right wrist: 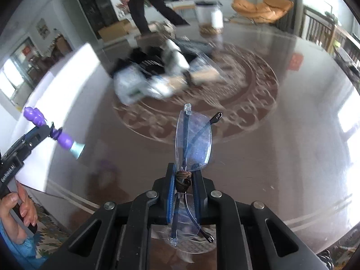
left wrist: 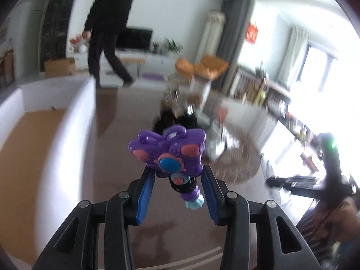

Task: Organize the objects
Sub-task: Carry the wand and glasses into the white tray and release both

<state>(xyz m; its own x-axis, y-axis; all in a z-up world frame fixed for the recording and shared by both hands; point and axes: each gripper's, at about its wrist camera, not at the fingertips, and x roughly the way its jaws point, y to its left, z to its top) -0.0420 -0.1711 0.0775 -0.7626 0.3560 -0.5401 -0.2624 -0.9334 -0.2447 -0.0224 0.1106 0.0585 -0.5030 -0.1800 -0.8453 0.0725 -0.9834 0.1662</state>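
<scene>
My left gripper (left wrist: 177,175) is shut on a purple plastic toy (left wrist: 168,150) with pink and blue buttons, held above the brown table. The toy also shows in the right wrist view (right wrist: 60,138) at the far left, in the left gripper (right wrist: 42,130). My right gripper (right wrist: 183,175) is shut on folded rimless glasses (right wrist: 193,139) at their bridge, one lens sticking up ahead of the fingers, above the table.
A white box with a cardboard floor (left wrist: 33,139) stands to the left. A blurred pile of bags and packets (right wrist: 162,67) lies mid-table on the patterned centre. A person in black (left wrist: 108,29) walks in the room beyond.
</scene>
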